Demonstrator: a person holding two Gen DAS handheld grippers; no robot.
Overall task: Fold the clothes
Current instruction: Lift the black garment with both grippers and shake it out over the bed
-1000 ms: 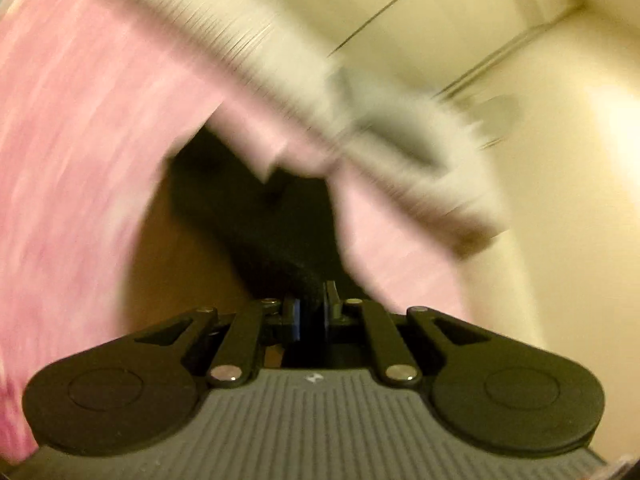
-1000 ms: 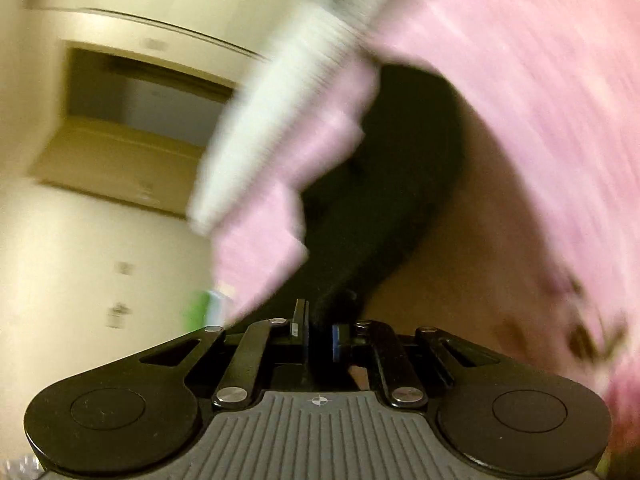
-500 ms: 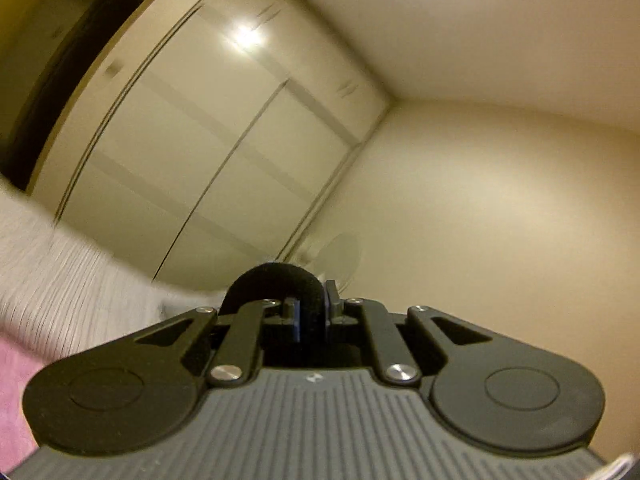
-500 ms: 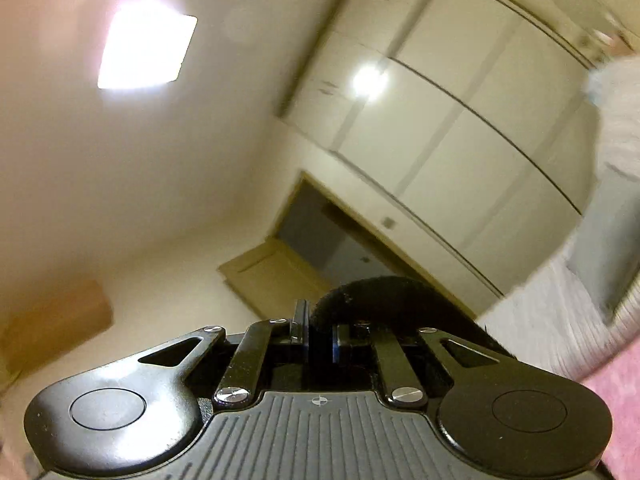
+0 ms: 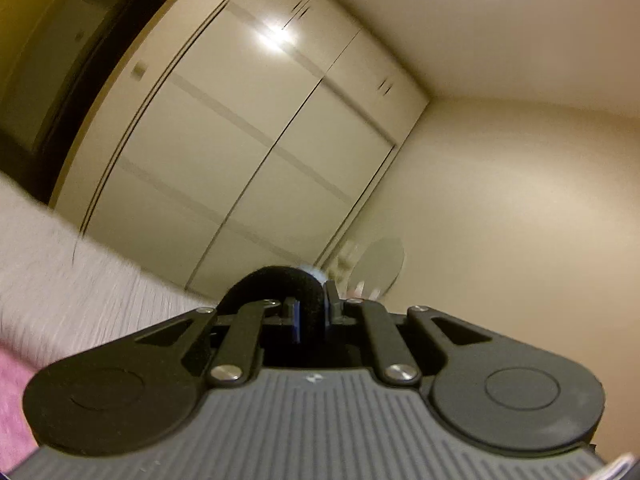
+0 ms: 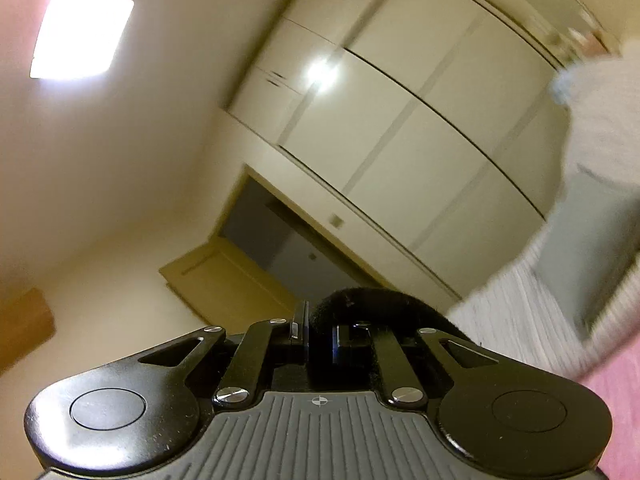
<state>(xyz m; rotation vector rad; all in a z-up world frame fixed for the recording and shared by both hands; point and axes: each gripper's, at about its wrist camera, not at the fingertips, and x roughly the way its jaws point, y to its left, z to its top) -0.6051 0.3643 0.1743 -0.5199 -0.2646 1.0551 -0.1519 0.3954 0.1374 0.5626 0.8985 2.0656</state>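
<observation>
My left gripper (image 5: 312, 316) is shut on a fold of black fabric (image 5: 276, 280) that bulges up between its fingers. My right gripper (image 6: 320, 340) is shut on the same kind of black fabric (image 6: 372, 304), which arches over to the right. Both grippers point steeply upward toward the wall and ceiling. Most of the garment hangs out of sight below the cameras.
A white ribbed bed cover (image 5: 68, 276) and a pink blanket (image 5: 12, 392) lie at the left; they also show at the right of the right wrist view (image 6: 532, 320). White wardrobe doors (image 5: 240, 140), a doorway (image 6: 280, 248) and a ceiling light (image 6: 80, 36) fill the background.
Both grippers swung up from the pink blanket to face the wardrobe and ceiling, keeping hold of the black fabric. In the last half second they tilted only slightly.
</observation>
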